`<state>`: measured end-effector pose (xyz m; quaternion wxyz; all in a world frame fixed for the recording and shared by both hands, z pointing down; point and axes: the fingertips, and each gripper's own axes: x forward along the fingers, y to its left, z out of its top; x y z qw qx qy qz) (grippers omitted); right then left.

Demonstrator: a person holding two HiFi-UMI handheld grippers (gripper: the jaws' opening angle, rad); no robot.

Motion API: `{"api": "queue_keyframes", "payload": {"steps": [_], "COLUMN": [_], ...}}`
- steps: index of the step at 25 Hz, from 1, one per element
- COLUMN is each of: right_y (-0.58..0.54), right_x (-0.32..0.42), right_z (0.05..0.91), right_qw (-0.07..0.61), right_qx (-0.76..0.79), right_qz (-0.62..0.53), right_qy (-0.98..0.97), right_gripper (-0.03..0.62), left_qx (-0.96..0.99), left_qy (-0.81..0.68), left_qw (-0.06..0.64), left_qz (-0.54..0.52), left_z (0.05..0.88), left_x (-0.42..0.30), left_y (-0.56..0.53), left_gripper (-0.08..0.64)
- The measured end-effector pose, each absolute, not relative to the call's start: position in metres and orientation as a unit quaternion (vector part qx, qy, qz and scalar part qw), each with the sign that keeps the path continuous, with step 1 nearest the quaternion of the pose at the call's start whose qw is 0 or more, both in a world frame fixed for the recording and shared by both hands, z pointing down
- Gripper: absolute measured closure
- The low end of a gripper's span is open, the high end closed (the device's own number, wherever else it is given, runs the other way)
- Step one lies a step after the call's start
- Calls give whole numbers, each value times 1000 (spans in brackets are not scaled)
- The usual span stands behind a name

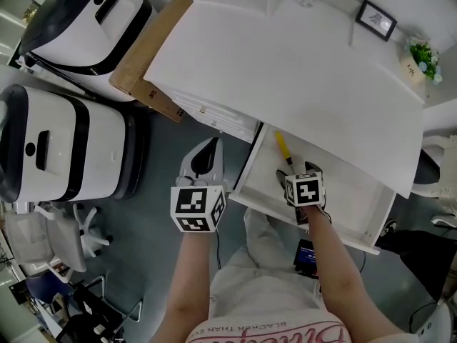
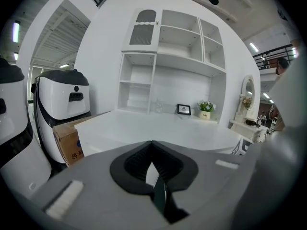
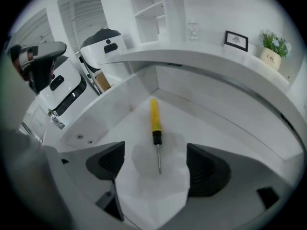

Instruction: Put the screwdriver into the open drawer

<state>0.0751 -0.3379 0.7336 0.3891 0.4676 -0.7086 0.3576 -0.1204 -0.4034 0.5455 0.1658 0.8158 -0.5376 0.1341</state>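
Observation:
The yellow-handled screwdriver lies flat on the floor of the open white drawer, handle toward the desk. In the right gripper view the screwdriver rests on the drawer bottom, its metal tip pointing back between my jaws without touching either. My right gripper hangs tilted down over the drawer, and the right gripper is open wide and holds nothing. My left gripper hovers left of the drawer front, outside it. The left gripper has its pads together at the tips and holds nothing.
The white desk overhangs the drawer's back part. A cardboard box leans by the desk's left end. Two white and black machines stand on the floor to the left. A picture frame and a small plant sit on the desk's far side.

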Motion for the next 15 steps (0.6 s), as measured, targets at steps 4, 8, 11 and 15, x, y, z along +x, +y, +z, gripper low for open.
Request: {"api": "queue_keyframes", "payload": {"steps": [4,8,11,15], "right_y": [-332,-327,-322,-318], "right_x": [77,85,89,92], "right_z": [723,711,702,687], "right_qw": [379,369,367,363], "right_qx": [472,479,475,479], "right_qz": [360,362,359,339], "right_qy": [-710,-710,-715,-724], "right_gripper": [224,225,225,225], "left_qx": [819,825,829,834], "left_qy": [-536,-532,-529,-526], "left_qw": [161,153,144,135], "left_qz": [124,115,109,100], "left_z": [536,525,515,504], "left_x": [-117,-111,-105,-101], "left_y": [-399,-395,-390,-382], "left_gripper": [552,552,552,552]}}
